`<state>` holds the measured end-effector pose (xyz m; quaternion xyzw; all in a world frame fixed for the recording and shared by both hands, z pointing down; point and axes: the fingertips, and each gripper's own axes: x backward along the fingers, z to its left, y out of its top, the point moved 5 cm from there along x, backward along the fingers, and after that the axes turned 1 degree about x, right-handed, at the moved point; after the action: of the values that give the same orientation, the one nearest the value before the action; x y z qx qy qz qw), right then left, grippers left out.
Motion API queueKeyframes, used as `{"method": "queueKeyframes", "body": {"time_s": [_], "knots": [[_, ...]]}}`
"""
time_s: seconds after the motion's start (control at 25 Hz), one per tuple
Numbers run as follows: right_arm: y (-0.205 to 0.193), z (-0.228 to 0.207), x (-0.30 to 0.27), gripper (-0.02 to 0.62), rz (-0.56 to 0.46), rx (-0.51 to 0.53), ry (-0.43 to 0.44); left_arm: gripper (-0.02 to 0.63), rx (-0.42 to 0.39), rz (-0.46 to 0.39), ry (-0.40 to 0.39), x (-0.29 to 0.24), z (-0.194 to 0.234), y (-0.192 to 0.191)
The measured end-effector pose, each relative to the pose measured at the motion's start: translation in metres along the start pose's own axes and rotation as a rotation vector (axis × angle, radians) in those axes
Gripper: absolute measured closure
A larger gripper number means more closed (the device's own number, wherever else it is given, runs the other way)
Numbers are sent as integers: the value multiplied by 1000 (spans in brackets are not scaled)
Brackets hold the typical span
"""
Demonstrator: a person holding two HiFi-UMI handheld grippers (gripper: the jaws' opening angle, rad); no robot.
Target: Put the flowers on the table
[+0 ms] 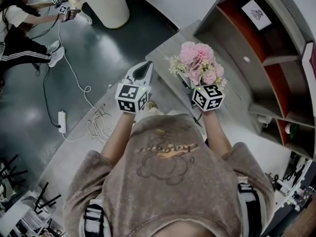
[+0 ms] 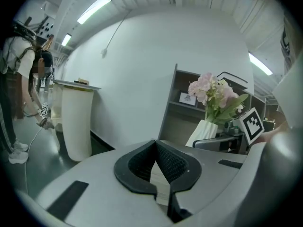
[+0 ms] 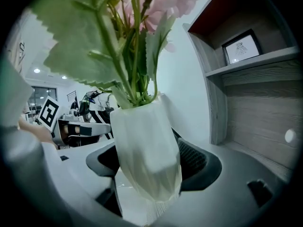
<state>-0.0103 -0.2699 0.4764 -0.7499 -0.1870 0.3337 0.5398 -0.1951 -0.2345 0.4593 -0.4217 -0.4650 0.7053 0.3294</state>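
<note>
A bunch of pink flowers (image 1: pixel 201 62) with green leaves stands in a white ribbed vase (image 3: pixel 147 148). My right gripper (image 3: pixel 150 161) is shut on the vase's lower body and holds it upright, a little tilted. In the head view the right gripper (image 1: pixel 193 83) holds the flowers over the grey table (image 1: pixel 165 47), close to the shelf unit. My left gripper (image 1: pixel 143 69) hovers to the left of the flowers, over the table's edge. Its jaws (image 2: pixel 155 148) meet at the tips with nothing between them. From the left gripper view the flowers (image 2: pixel 214 94) and vase (image 2: pixel 203 130) show at the right.
A grey shelf unit (image 1: pixel 276 58) with a framed picture (image 1: pixel 255 12) stands right of the table. On the dark floor to the left are a white round pillar (image 1: pixel 104 4), cables with a power strip (image 1: pixel 61 122), and another person (image 1: pixel 19 31) with grippers.
</note>
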Motion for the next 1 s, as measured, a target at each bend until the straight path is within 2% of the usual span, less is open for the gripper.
{"method": "queueKeyframes", "body": {"time_s": [0.6,0.84,1.0], "knots": [[12,-31,-51,245,1,31,37,588,4,19,33,-26,11,7],[3,-47,-74,245,42,83,28,588,4,28,46,-31,12,5],[-10,-56,-87,245,65,82,15,588,3,37,53,-31,15,4]]}}
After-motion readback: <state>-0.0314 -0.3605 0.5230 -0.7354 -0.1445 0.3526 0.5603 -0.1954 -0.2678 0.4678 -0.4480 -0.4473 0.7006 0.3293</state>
